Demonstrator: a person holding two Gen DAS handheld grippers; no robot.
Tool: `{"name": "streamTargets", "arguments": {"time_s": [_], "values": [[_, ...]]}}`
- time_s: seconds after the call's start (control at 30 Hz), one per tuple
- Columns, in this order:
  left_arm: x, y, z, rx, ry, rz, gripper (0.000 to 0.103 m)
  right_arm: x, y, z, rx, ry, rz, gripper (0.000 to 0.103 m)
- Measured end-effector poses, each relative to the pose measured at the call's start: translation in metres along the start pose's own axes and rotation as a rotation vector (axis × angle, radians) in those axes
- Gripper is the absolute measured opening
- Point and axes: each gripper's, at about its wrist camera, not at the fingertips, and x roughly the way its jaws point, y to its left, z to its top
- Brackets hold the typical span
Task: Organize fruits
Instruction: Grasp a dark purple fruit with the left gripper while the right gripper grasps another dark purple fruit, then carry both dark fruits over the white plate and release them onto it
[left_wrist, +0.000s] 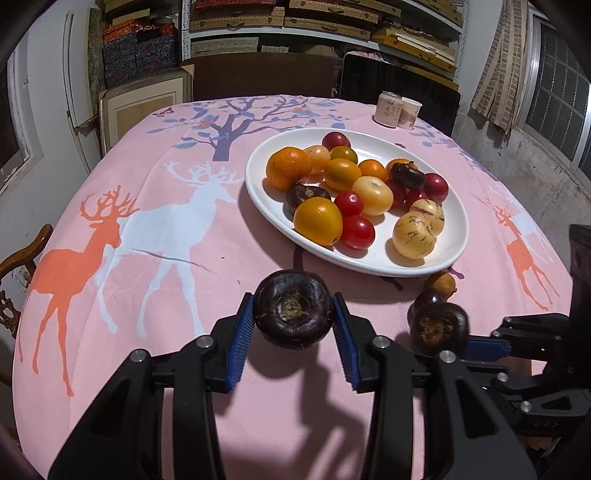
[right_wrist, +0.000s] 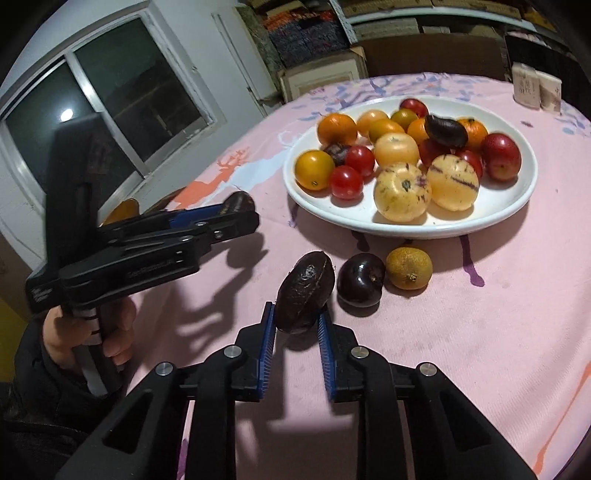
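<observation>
Both claws clamped on dark water chestnuts, plate still to reach

Left claw (left_wrist: 293, 319) is closed to a narrow gap on a dark water chestnut (left_wrist: 293, 308), blue pads pressing both flanks, flat side with the stem scar facing the camera. It hangs clear of the pink deer-print tablecloth (left_wrist: 147, 240), its shadow lying beneath, so it looks lifted for carrying, not resting. Right claw (right_wrist: 295, 326) is pinched about as tight as it goes on a second water chestnut (right_wrist: 306, 291), gripped low on its lower end and tilted, top leaning right. That hold is shallow; my guess is it could pivot or slip on the move.

The white oval plate (left_wrist: 454, 236) sits past both claws toward the middle of the table, already piled with tangerines, red and yellow cherry tomatoes, two striped pepino melons (right_wrist: 424, 188) and a couple more water chestnuts. Probably the loose fruit is being gathered onto it.

Left loose on the cloth just beside the near plate rim: a dark plum-like fruit (right_wrist: 360, 280) and a small brownish-yellow citrus (right_wrist: 409, 267), touching or nearly so. They lie right between the right claw and the plate, so that route needs height. Free plate space is mostly at the near right edge. Two paper cups (left_wrist: 399, 110) at the far table edge, well apart. A hand (right_wrist: 88, 332) grips the left tool's handle
</observation>
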Motion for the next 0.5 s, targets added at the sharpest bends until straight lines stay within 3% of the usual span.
{"name": "streamTargets", "arguments": {"time_s": [0.23,0.5], "values": [[-0.017,-0.003,0.007,-0.001,-0.03,-0.024,0.041,-0.056,-0.01,0.006,0.002,-0.143,0.024,0.022],[-0.022,-0.045,0.053,0.096,-0.074,-0.058,0.041,-0.092,-0.045,0.071,-0.001,-0.283,-0.097,0.022]]}}
